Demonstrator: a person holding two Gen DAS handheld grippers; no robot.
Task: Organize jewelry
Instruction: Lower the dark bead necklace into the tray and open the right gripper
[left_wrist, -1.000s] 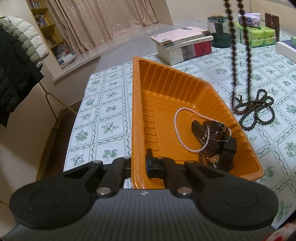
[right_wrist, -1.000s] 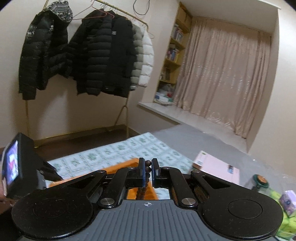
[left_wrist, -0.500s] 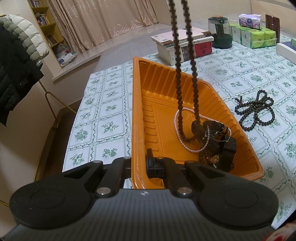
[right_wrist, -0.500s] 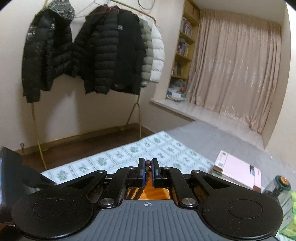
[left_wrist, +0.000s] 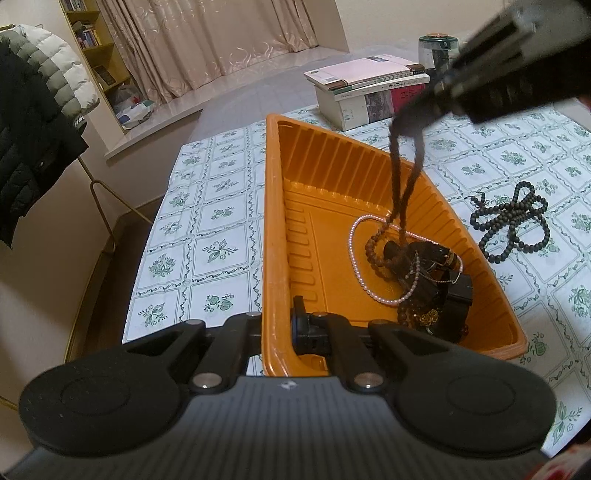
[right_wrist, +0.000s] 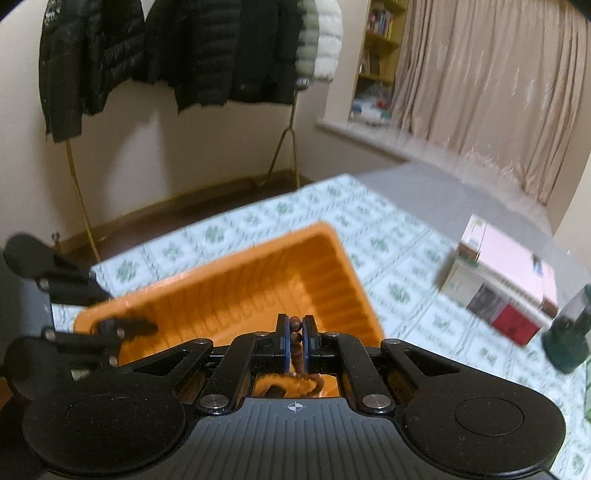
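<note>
- Only the left wrist view looks into the orange tray (left_wrist: 273, 236) and shows its load: a pink pearl strand (left_wrist: 356, 258) looped on the floor at the right, with dark bracelets and a black watch (left_wrist: 456, 291) piled at the near right corner
- There the left gripper (left_wrist: 277, 328) is clamped on the tray's near rim, one finger outside the wall and one inside
- The same view shows the right gripper (left_wrist: 413, 125) coming in from the upper right, blurred, with a brown bead necklace (left_wrist: 400, 192) hanging from it in two strands; the lower end of the strand rests among the pile in the tray
- A second dark bead necklace (left_wrist: 513, 225) lies coiled on the patterned tabletop (left_wrist: 218, 206) right of the tray, visible only here
- The right wrist view gives the grip itself: the blue pads (right_wrist: 282, 343) are nearly together, pinching the brown beads (right_wrist: 295, 332), above the tray (right_wrist: 229, 295)
- It also shows the left gripper (right_wrist: 122, 326) from outside, at the tray's left edge
- A stack of books (left_wrist: 369, 88) stands beyond the tray in both views; dark jackets (right_wrist: 207, 51) on a rack show best from the right wrist
</note>
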